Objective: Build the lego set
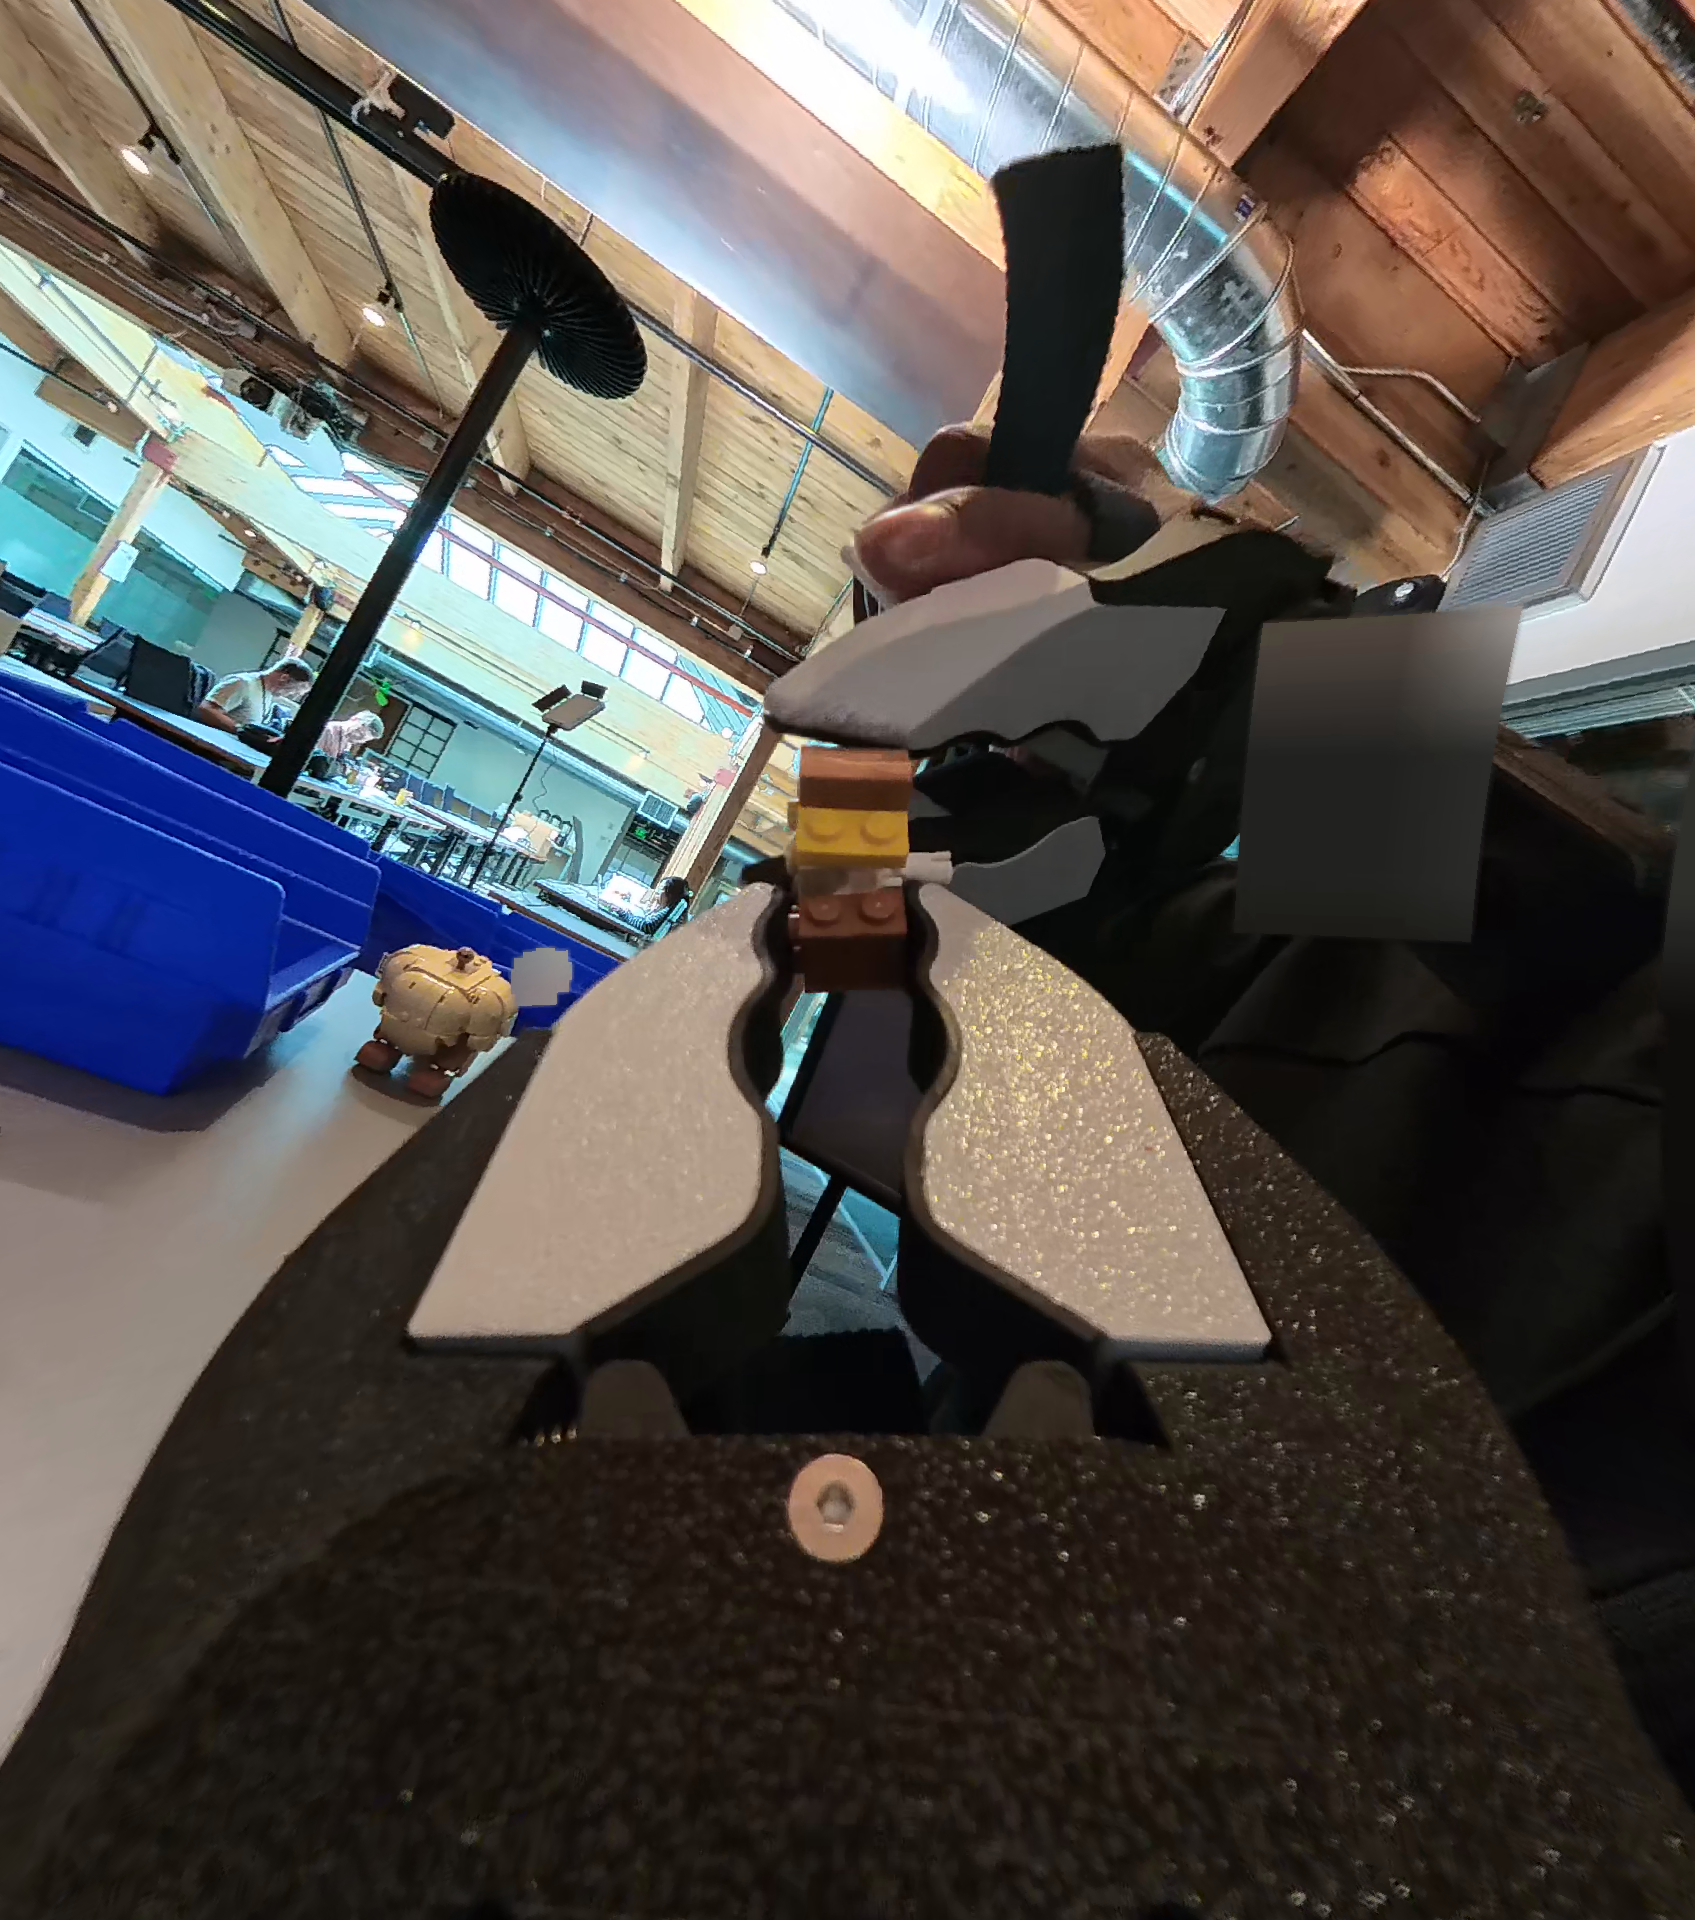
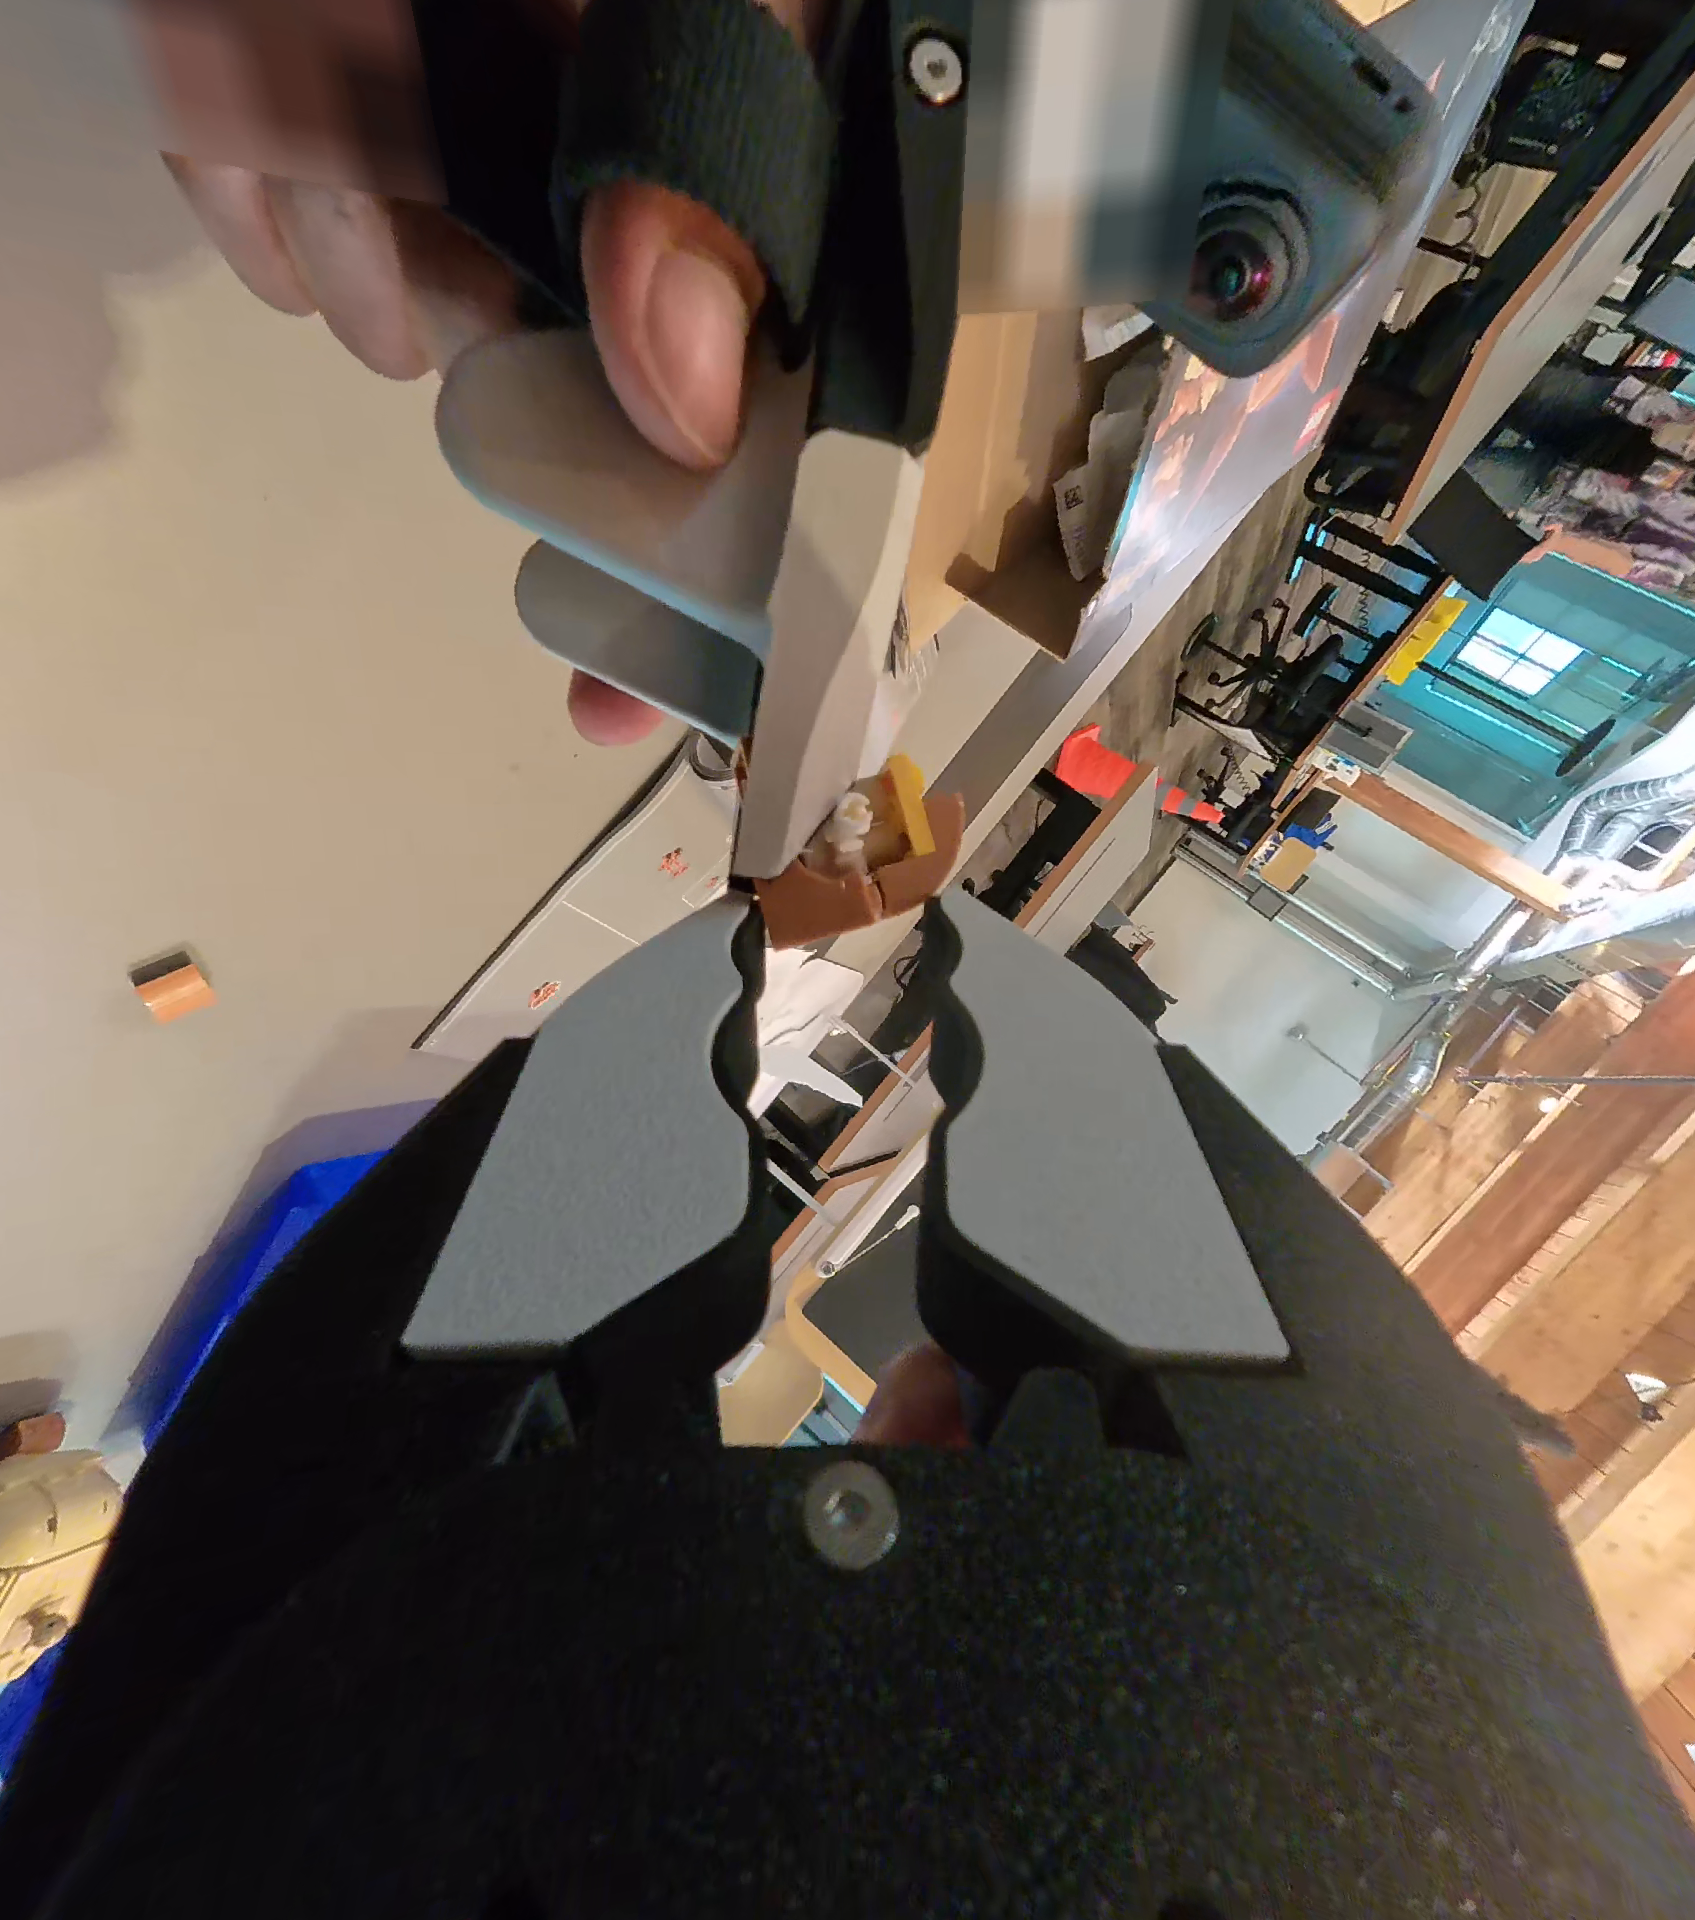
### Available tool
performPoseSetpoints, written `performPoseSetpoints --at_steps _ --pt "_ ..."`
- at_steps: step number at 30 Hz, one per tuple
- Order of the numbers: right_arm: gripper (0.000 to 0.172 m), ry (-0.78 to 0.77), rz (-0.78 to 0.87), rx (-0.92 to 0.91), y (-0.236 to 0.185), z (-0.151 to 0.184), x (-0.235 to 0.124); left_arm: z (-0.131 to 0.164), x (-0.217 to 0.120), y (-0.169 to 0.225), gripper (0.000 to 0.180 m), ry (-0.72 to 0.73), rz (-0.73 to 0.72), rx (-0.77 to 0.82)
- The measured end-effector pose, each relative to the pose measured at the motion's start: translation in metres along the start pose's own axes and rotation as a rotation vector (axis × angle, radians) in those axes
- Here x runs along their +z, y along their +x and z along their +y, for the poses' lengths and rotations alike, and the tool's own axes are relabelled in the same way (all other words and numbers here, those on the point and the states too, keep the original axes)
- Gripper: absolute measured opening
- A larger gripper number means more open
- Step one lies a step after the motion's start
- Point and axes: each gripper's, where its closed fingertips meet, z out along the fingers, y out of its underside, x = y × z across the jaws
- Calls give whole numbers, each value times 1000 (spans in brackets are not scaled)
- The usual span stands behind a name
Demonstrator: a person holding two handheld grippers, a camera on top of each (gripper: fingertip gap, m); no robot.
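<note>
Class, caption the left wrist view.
Left tool grips a brown-and-yellow brick stack as the right tool brackets its top.

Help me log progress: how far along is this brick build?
Done, apparently: a tan brick figure stands assembled on the table. In hand: the left gripper clamps the brown base of a small brown-and-yellow stack; the right gripper is at its top, grip unclear. Possibly left: a loose brown piece lying on the table.
</note>
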Motion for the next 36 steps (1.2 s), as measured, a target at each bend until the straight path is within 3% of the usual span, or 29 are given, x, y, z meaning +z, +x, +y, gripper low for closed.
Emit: performPoseSetpoints --at_steps 36 --pt "25 -62 -13 -52 -10 2 10 14 -2 -11 18 -110 -86 27"
